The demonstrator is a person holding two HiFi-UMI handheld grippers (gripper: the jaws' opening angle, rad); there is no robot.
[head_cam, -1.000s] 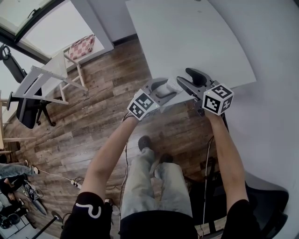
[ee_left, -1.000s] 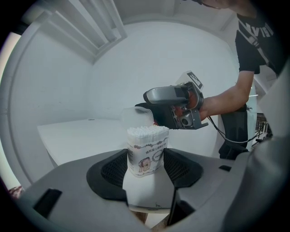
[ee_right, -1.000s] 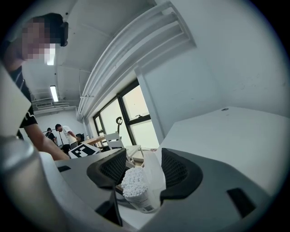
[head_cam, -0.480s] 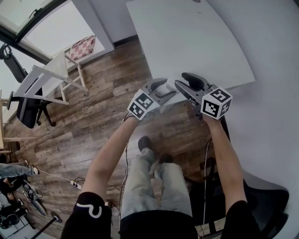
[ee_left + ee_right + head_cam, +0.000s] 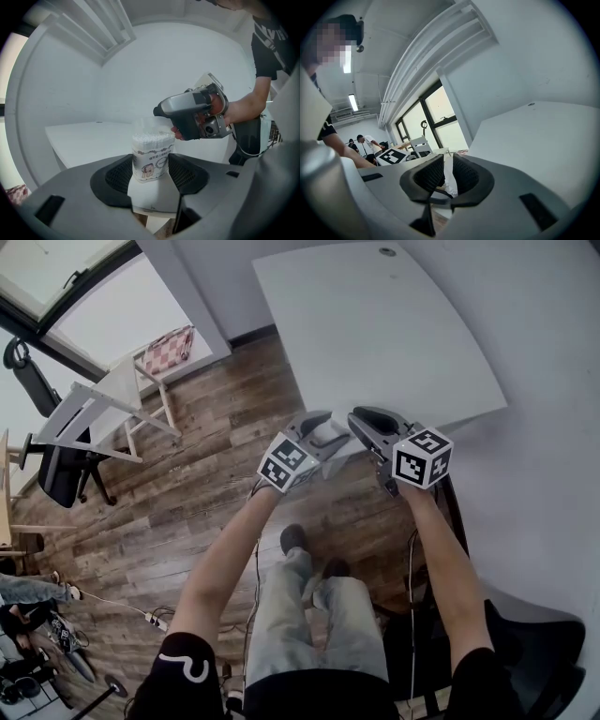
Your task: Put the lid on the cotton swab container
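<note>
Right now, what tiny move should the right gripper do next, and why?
Probably carry the lid over the container and lower it. The right gripper has just been closing its jaws on the thin clear lid, and the left gripper holds the container upright, swabs showing at its top.

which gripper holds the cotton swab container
The left gripper: the cotton swab container stands upright between its jaws. The right gripper has just been closing its jaws on a thin lid.

White table (image 5: 394, 334) (swab container (image 5: 151, 157) at corner)
</note>
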